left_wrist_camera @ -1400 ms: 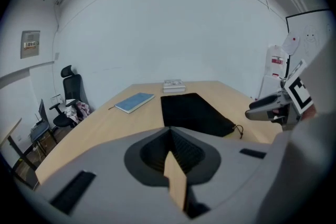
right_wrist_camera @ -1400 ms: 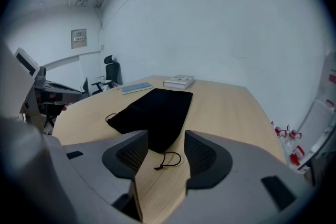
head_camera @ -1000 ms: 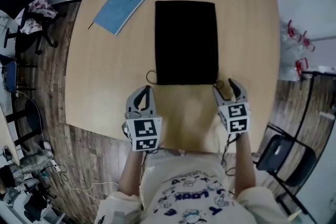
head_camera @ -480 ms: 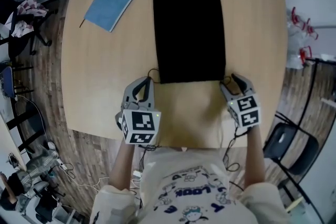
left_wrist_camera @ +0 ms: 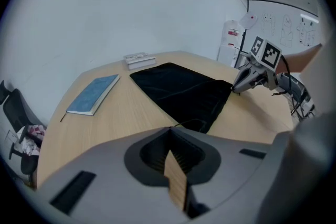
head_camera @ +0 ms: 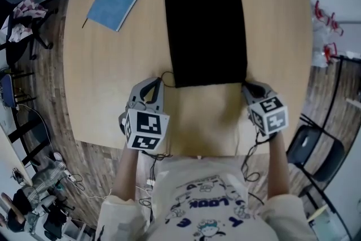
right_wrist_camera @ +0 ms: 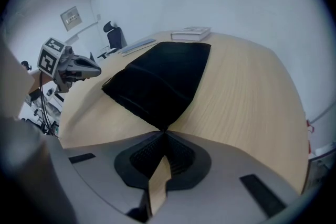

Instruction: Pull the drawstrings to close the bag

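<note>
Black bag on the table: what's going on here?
A person is working with two tongs at the near end of the black bag, which lies flat on the wooden table. The left tongs are shut on the drawstring at the near left corner. The right tongs are shut on the near right corner; I can't tell whether they have cord or cloth. The near edge is at full width, so the bag is not yet cinched.
</note>
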Tool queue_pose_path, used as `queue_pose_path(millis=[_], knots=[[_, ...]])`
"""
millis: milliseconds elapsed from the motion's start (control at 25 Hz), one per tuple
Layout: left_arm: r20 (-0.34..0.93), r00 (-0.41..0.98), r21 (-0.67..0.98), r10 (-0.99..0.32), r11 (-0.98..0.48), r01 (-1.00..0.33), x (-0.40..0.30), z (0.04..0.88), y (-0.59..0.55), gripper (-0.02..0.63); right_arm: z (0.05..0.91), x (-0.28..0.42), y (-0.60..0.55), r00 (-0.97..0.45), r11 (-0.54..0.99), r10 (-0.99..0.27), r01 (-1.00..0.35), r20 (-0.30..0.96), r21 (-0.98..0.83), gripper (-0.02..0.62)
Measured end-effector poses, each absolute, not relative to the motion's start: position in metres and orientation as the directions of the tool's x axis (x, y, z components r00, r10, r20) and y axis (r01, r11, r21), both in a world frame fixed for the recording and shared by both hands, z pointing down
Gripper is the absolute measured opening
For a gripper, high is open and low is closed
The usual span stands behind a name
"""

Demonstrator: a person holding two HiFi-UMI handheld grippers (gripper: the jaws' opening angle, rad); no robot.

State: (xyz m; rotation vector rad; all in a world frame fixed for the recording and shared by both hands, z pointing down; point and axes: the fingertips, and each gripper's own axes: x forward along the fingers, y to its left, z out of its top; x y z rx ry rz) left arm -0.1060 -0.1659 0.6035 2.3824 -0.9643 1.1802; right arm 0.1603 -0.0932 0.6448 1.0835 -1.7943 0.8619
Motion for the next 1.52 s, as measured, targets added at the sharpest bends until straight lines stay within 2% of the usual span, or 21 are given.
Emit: queue_pose_path(millis=[240, 360, 440, 600, 800, 1040, 1240, 1480, 1520], knots=[[0.809, 0.437, -0.045, -0.392, -0.784, -0.619, -0.105, 0.605, -0.172, 0.000, 0.635, 0.162, -0.094, -0.187, 0.366, -0.369, -0.930, 0.910, -0.043, 0.002], [0.832, 0.460, -0.028, -0.309, -0.853, -0.521, -0.098, 0.607, -0.170, 0.002, 0.635, 0.159, -0.093, -0.193, 0.368, -0.363, -0.928, 0.911, -0.050, 0.002], [0.850, 0.475, -0.011, -0.227, -0.909, -0.416, -0.091, 0.610, -0.166, 0.095, 0.635, 0.158, -0.091, -0.192, 0.376, -0.358, -0.925, 0.914, -0.047, 0.002], [0.888, 0.454, 0.021, -0.069, -0.981, -0.191, -0.087, 0.618, -0.155, 0.222, 0.635, 0.159, -0.092, -0.187, 0.393, -0.349, -0.919, 0.918, -0.038, 0.002], [0.923, 0.379, 0.095, 0.073, -0.995, -0.040, -0.082, 0.634, -0.145, 0.285, 0.638, 0.163, -0.092, -0.188, 0.406, -0.340, -0.913, 0.921, -0.036, 0.002], [0.944, 0.312, 0.099, 0.112, -0.993, 0.057, -0.073, 0.643, -0.150, 0.285, 0.637, 0.164, -0.092, -0.198, 0.410, -0.336, -0.911, 0.921, -0.046, 0.002], [0.943, 0.324, 0.074, 0.077, -0.997, 0.023, -0.074, 0.642, -0.147, 0.273, 0.637, 0.164, -0.091, -0.202, 0.408, -0.338, -0.912, 0.919, -0.051, 0.002], [0.943, 0.329, 0.082, 0.052, -0.993, -0.079, -0.077, 0.646, -0.136, 0.163, 0.641, 0.164, -0.091, -0.197, 0.396, -0.345, -0.917, 0.918, -0.048, 0.002], [0.945, 0.326, 0.079, 0.042, -0.992, -0.100, -0.078, 0.646, -0.135, 0.097, 0.641, 0.164, -0.091, -0.193, 0.393, -0.348, -0.918, 0.917, -0.044, 0.002]])
